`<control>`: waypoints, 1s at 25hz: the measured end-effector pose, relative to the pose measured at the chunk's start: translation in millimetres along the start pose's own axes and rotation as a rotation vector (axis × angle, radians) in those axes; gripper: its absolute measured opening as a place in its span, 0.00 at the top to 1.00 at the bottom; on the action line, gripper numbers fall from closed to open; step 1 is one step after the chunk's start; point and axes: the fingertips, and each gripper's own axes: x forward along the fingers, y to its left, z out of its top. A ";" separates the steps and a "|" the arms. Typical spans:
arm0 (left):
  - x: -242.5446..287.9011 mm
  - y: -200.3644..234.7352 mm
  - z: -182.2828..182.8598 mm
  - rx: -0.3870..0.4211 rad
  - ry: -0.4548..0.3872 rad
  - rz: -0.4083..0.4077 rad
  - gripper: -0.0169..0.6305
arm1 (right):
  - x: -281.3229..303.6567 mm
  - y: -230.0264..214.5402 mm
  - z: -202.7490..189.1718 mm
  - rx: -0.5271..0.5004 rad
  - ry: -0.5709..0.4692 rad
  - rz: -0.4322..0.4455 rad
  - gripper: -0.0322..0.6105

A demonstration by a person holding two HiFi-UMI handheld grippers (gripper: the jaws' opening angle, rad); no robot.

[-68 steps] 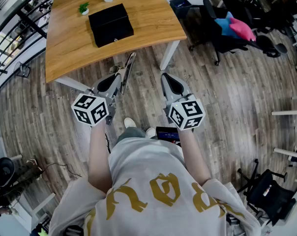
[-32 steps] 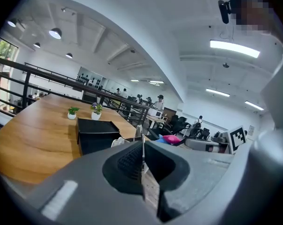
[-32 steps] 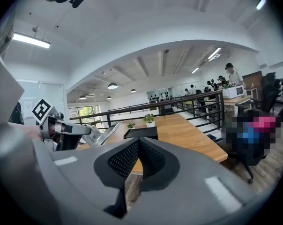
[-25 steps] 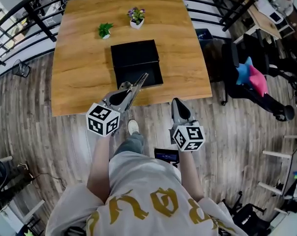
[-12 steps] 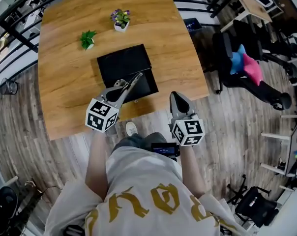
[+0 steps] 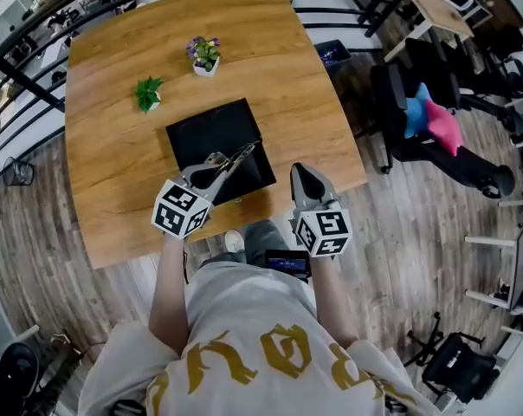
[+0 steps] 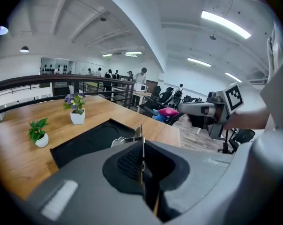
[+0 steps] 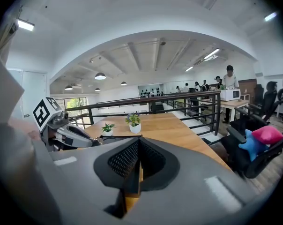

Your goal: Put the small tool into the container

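Left gripper view: left tool [image 7: 142, 153] pinches a thin silvery metal implement [image 7: 138, 134] by its near end, probably light, stiff and slippery, with the black square container [image 7: 87, 138] just ahead. Right tool [image 8: 138, 165] is closed and empty.

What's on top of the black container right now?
Nothing rests on the visible top of the black container. The left gripper, shut on the thin metal tool, hangs over its near edge and covers that part.

This is a big open office. Black office chairs [image 6: 391, 89] with wheels stand on the wood floor [image 6: 417, 224]. A wide bench [image 6: 287, 42], more desks [image 6: 435, 7], a black railing [image 8: 155, 99] and long ceiling lights [image 7: 225, 24] fill it.
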 end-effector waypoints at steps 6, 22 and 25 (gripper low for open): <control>17.0 4.7 -3.1 0.049 0.074 -0.008 0.96 | 17.9 -11.8 1.3 0.007 0.019 0.017 0.91; 43.8 -0.6 -29.4 0.083 0.204 -0.074 0.96 | 34.8 -32.8 -21.4 0.024 0.087 0.042 0.91; 48.4 -4.6 -37.7 0.081 0.225 -0.096 0.96 | 36.4 -36.0 -30.1 0.032 0.104 0.039 0.91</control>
